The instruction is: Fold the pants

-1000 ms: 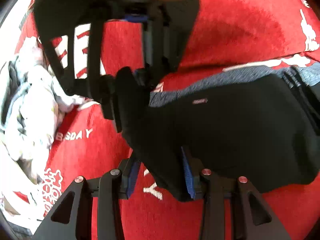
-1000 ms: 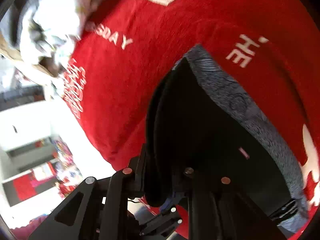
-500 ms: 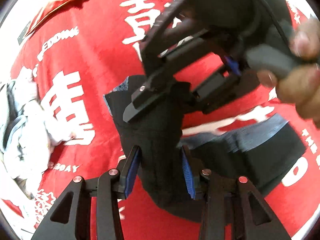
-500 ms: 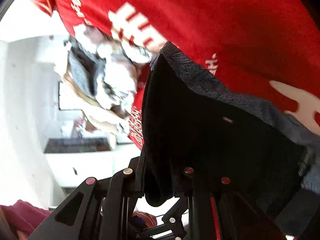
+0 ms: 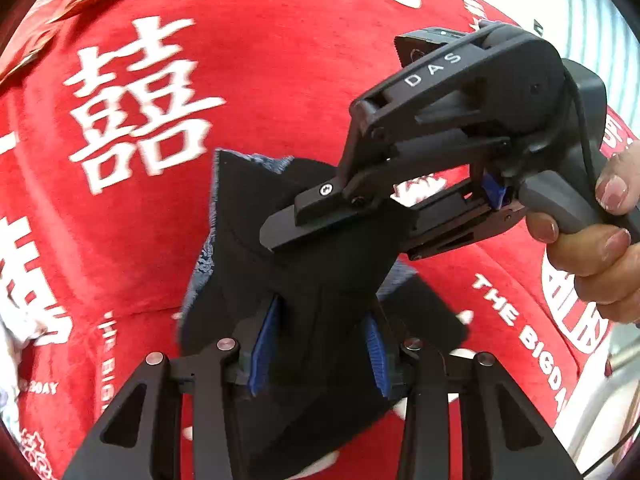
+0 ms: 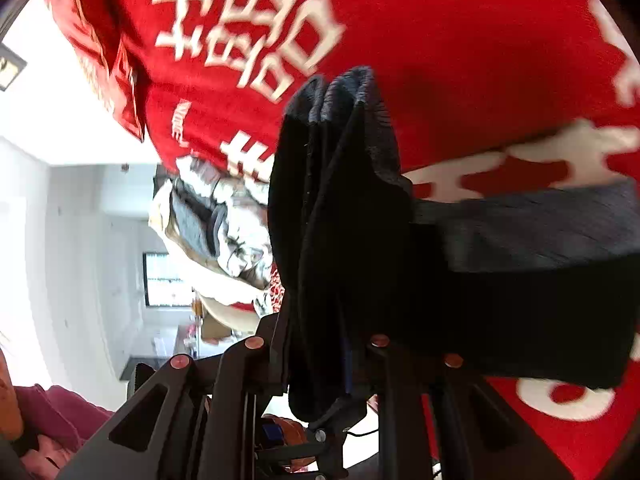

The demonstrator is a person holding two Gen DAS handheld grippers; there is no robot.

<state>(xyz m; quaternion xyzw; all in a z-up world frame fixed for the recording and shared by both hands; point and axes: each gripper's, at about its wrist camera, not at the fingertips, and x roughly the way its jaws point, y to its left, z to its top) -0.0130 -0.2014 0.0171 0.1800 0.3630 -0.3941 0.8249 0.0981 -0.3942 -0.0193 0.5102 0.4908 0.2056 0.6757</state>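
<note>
The black pants with a grey waistband point(image 5: 256, 236) hang lifted above the red cloth. My left gripper point(image 5: 320, 354) is shut on a bunched fold of the pants between its blue pads. My right gripper point(image 5: 320, 224) enters the left wrist view from the right and clamps the same garment higher up. In the right wrist view my right gripper point(image 6: 316, 364) is shut on the pants point(image 6: 336, 208), and the grey waistband point(image 6: 528, 232) trails to the right.
A red cloth with white lettering point(image 5: 280, 60) covers the surface. A crumpled pile of light clothes point(image 6: 216, 224) lies at its left end. A red packet point(image 5: 52, 4) sits at the far left edge. The room lies beyond the cloth's edge point(image 6: 80, 200).
Both grippers have lifted the pants off the cloth and swung them toward the far side. The garment now hangs bunched between them instead of lying spread flat.
</note>
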